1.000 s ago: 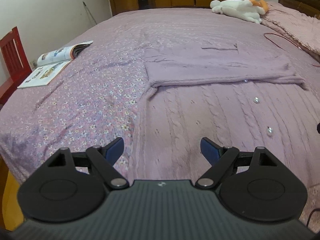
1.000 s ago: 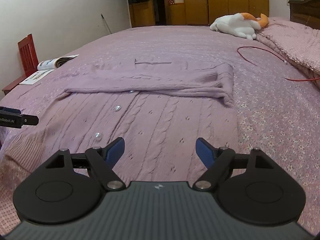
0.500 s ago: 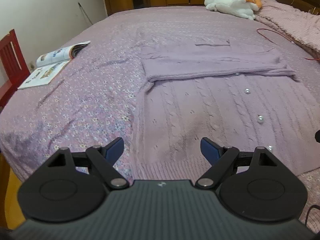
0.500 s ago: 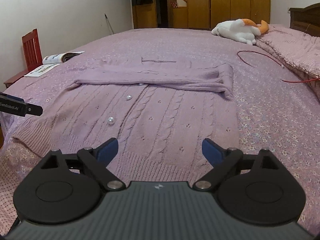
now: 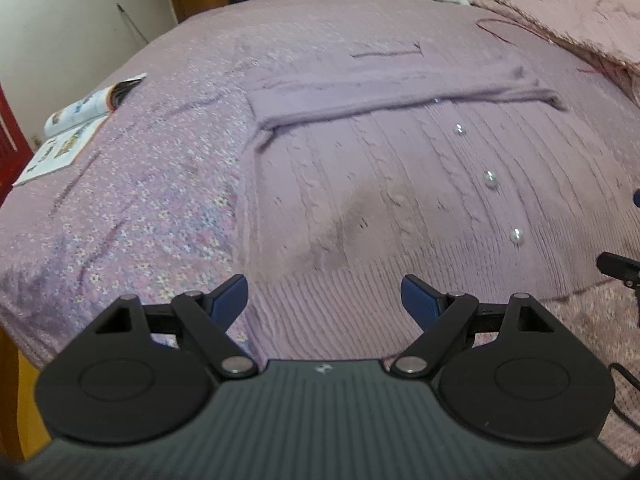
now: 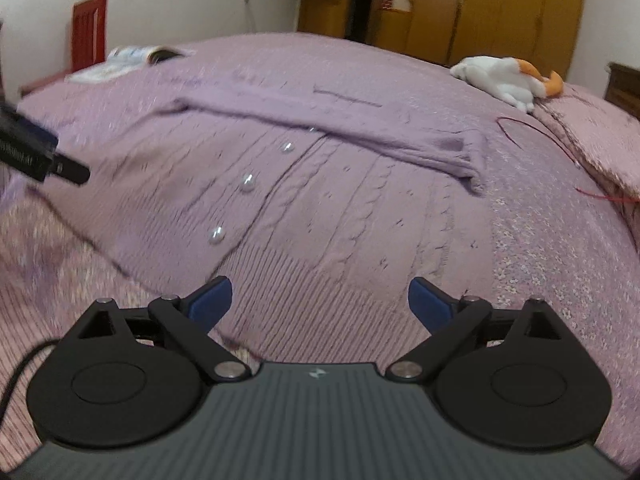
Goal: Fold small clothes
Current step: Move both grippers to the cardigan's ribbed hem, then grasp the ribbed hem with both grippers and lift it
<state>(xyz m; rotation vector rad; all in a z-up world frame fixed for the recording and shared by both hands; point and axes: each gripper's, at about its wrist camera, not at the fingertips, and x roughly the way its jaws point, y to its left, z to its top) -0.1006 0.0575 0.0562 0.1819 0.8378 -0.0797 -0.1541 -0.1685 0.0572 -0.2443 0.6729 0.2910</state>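
Observation:
A lilac cable-knit cardigan with pearl buttons lies flat on the bed, its sleeves folded across the chest. It also shows in the right wrist view. My left gripper is open and empty, just above the hem's left corner. My right gripper is open and empty over the ribbed hem's right part. The left gripper's finger shows at the left edge of the right wrist view.
The bed has a floral lilac cover. An open magazine lies at its left edge, by a red chair. A plush toy, a red cable and a pillow lie at the far right. Wardrobes stand behind.
Both grippers have pulled back toward the near edge of the bed, so the cardigan's hem now lies just in front of them. Both stay open and empty.

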